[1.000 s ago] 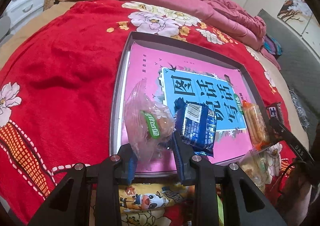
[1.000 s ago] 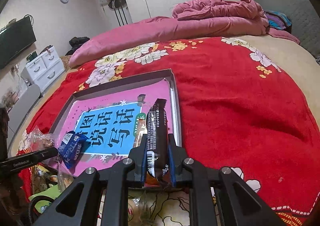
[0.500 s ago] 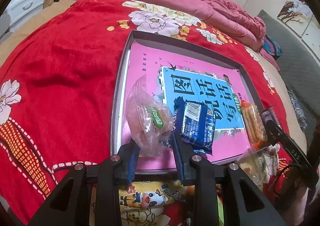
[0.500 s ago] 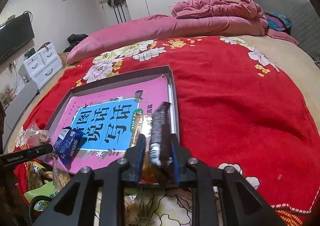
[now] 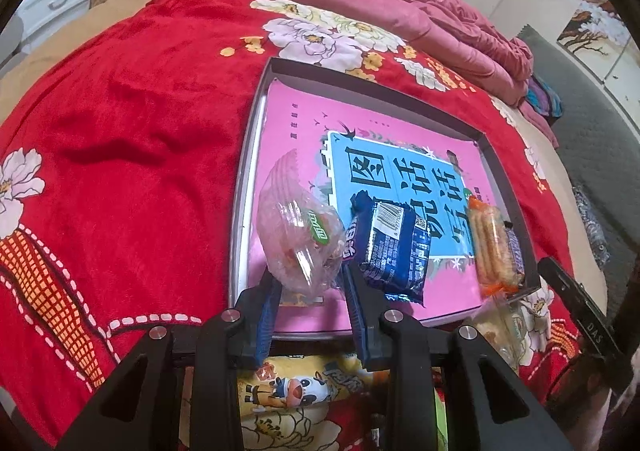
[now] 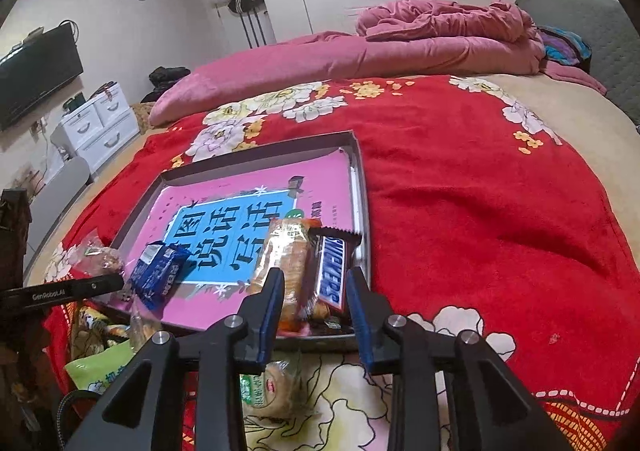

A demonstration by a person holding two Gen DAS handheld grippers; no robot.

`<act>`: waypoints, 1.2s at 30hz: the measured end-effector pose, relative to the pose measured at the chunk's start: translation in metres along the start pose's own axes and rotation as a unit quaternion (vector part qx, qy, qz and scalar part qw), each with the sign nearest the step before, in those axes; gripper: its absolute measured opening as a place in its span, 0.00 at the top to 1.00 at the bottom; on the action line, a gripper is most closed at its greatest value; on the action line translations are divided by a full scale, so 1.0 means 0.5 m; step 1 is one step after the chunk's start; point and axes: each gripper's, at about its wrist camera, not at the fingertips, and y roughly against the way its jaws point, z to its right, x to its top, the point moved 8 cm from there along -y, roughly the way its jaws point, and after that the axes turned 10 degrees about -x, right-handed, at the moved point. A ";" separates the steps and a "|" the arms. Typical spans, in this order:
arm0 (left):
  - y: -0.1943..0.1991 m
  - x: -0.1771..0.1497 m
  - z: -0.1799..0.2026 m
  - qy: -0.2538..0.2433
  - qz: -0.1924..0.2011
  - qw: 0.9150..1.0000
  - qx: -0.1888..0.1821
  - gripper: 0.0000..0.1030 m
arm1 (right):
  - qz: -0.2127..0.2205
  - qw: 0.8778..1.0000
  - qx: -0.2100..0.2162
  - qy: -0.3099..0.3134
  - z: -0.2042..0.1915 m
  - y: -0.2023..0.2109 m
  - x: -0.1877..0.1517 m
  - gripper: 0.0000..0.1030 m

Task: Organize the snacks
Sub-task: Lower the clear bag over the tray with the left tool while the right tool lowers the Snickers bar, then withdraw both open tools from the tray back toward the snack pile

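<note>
The left hand-held gripper point(image 5: 310, 293) is being kept spread around a crinkled clear plastic snack bag point(image 5: 298, 241); the right hand-held gripper point(image 6: 314, 297) is being held apart around a brown Snickers bar point(image 6: 334, 275) at the grey tray's point(image 6: 362, 191) near right corner.

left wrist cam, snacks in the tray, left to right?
Clear plastic snack bag between the left gripper fingers → blue wrapped snack → orange cracker pack → dark candy bar at the right wall of the tray.

Both wrist views overlook the tray point(image 5: 502, 187) closely
</note>
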 end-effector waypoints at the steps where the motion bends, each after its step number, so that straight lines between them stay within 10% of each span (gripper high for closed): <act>1: 0.002 -0.001 0.000 0.001 0.000 1.000 0.000 0.68 | -0.001 1.000 0.003 0.001 -0.002 0.000 -0.001 0.69; 36: 0.060 0.015 0.018 0.000 0.020 0.999 -0.025 0.36 | 0.010 1.000 0.026 -0.010 -0.010 0.018 0.006 0.53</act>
